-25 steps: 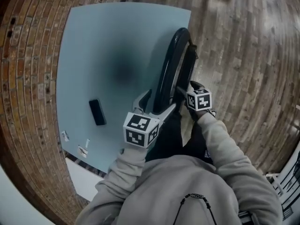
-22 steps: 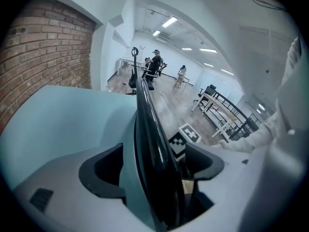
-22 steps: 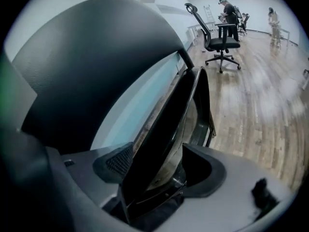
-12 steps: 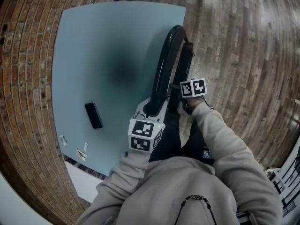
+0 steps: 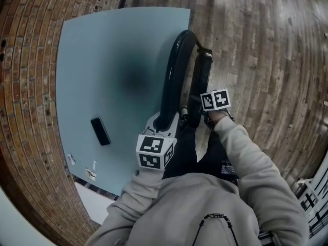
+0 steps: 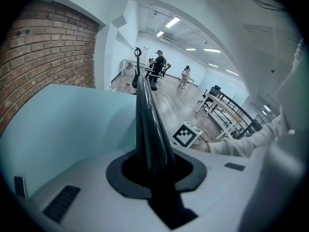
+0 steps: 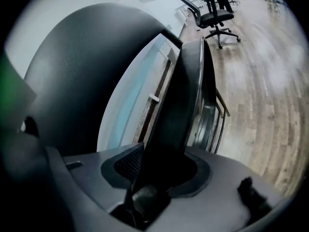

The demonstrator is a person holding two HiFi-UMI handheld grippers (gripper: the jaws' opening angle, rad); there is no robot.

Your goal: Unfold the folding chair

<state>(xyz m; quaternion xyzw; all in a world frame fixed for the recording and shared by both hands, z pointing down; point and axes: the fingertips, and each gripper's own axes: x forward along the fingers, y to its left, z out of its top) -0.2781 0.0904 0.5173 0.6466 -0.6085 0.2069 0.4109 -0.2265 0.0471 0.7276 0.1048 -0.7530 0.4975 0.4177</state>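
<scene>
Both arms, in grey sleeves (image 5: pixel 246 158), reach forward and steeply down, with the right gripper (image 5: pixel 197 116) held a little farther out than the left gripper (image 5: pixel 165 122). The left jaws have just been closing and clamp the thin black back edge of the folding chair (image 5: pixel 177 70). The right jaws, also just closing, pinch its thicker dark panel.

One black folding chair (image 5: pixel 177 70). Two grippers: the left gripper (image 5: pixel 165 121) and the right gripper (image 5: pixel 196 114). To the left of the left gripper, one pale blue tabletop (image 5: pixel 102 45) carries one flat black device (image 5: pixel 100 131). Far beyond the right gripper, one office chair (image 7: pixel 207 11).
</scene>
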